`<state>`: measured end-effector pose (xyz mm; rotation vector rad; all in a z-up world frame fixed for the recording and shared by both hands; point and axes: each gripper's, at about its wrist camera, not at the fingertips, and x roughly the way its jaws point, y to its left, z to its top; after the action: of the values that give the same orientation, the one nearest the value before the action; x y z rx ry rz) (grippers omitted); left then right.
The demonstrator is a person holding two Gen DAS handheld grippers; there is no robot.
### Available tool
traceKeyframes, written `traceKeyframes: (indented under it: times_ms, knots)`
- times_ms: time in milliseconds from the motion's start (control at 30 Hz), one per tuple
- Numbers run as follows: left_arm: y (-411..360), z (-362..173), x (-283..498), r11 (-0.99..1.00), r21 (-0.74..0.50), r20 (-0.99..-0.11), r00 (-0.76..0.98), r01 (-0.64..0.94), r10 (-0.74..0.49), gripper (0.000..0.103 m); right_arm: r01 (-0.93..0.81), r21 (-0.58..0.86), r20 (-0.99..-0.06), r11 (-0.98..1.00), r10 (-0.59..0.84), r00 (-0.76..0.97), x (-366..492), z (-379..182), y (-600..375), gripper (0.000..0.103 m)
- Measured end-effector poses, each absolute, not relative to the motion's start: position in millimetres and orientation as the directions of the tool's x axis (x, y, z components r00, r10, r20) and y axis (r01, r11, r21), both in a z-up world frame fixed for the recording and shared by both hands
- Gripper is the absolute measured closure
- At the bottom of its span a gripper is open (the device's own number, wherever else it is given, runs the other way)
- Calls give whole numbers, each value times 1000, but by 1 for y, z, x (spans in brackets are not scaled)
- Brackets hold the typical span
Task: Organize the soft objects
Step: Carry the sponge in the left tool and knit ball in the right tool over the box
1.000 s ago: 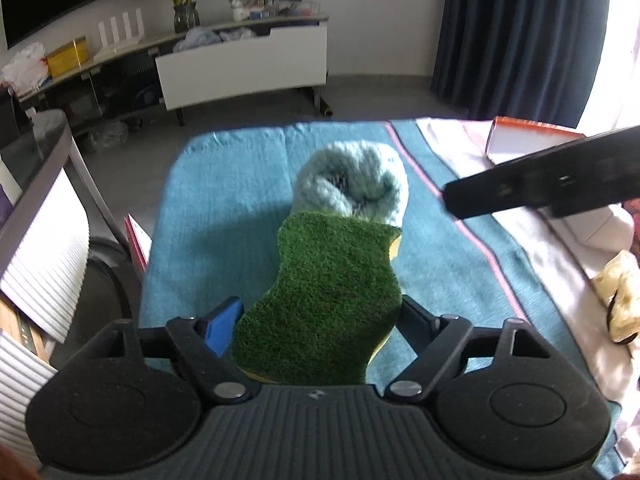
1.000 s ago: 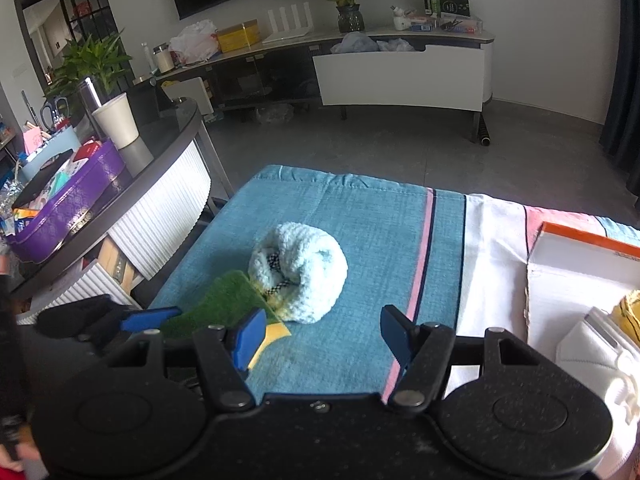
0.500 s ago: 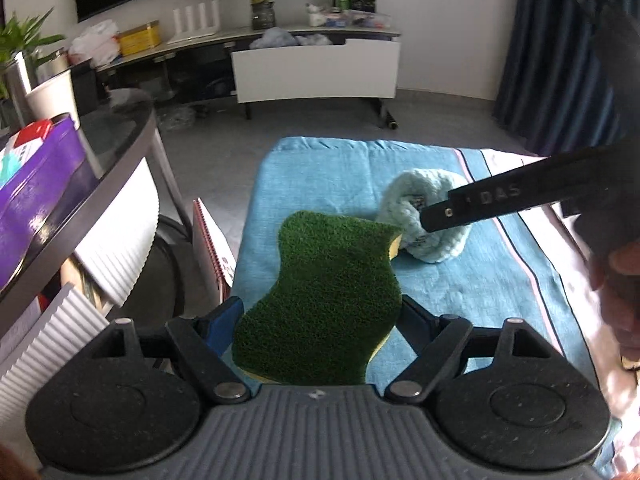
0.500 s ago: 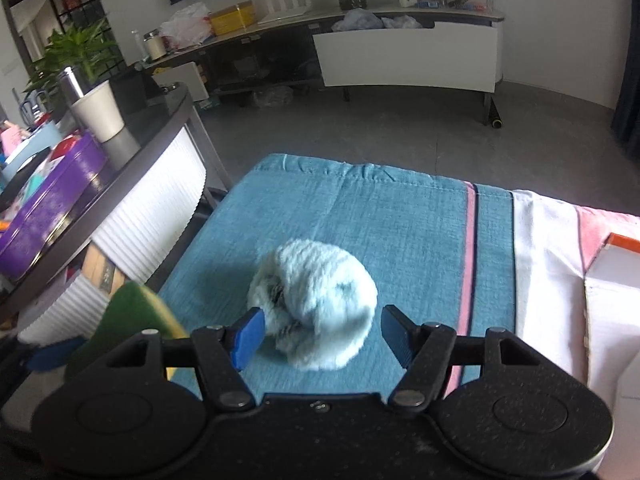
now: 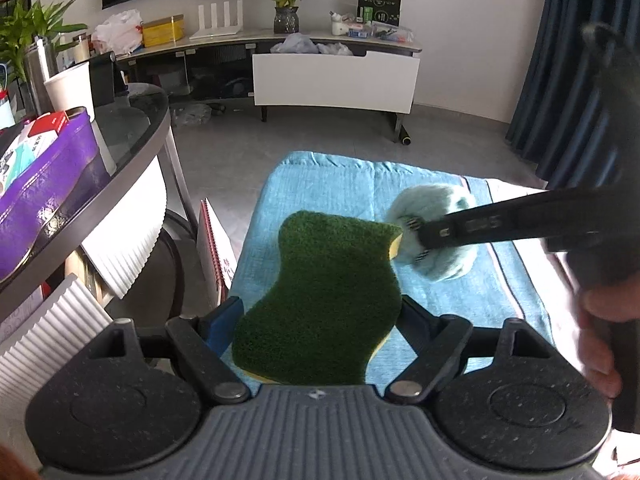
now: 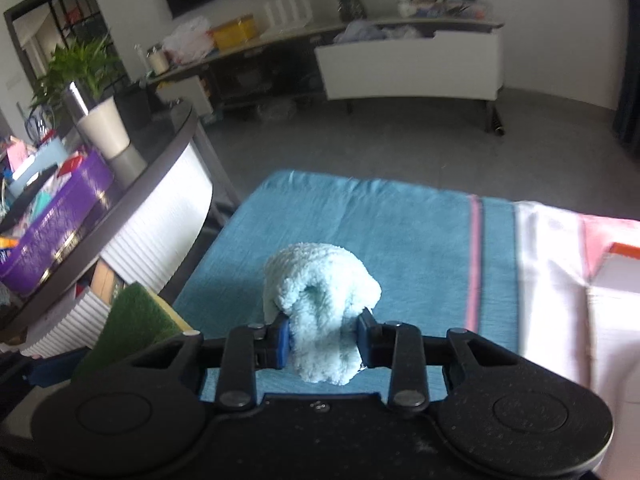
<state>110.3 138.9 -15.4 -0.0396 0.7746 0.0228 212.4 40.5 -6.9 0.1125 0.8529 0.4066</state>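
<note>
My left gripper [image 5: 318, 316] is shut on a green-topped yellow sponge [image 5: 324, 296] and holds it above the left side of the blue towel [image 5: 328, 188]. The sponge also shows at the lower left of the right wrist view [image 6: 132, 320]. My right gripper [image 6: 322, 338] is shut on a fluffy light-blue sock bundle [image 6: 320, 300] over the towel [image 6: 360, 216]. In the left wrist view the right gripper's finger [image 5: 500, 226] crosses the bundle [image 5: 440, 236] from the right.
A curved grey table [image 5: 132, 136] with a purple box [image 5: 44, 176] stands to the left. A white cloth [image 6: 560, 264] with a white-and-orange box [image 6: 620, 268] lies right of the towel. A TV bench [image 5: 336, 80] stands at the far wall.
My right gripper has closed on the light-blue bundle, squeezing it between the fingers. My left gripper with the sponge has drawn back and swung left.
</note>
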Motion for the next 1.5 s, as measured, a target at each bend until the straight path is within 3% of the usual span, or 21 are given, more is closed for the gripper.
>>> traceKeyframes:
  times_ms: [533, 1500]
  knots:
    - [68, 10, 88, 993, -65, -664, 739, 97, -116, 19, -150, 183, -658, 972, 234, 715, 123, 55, -78, 63]
    - [-21, 24, 66, 962, -33, -641, 733, 272, -229, 19, -3, 168, -612, 986, 107, 784, 59, 85, -177, 63]
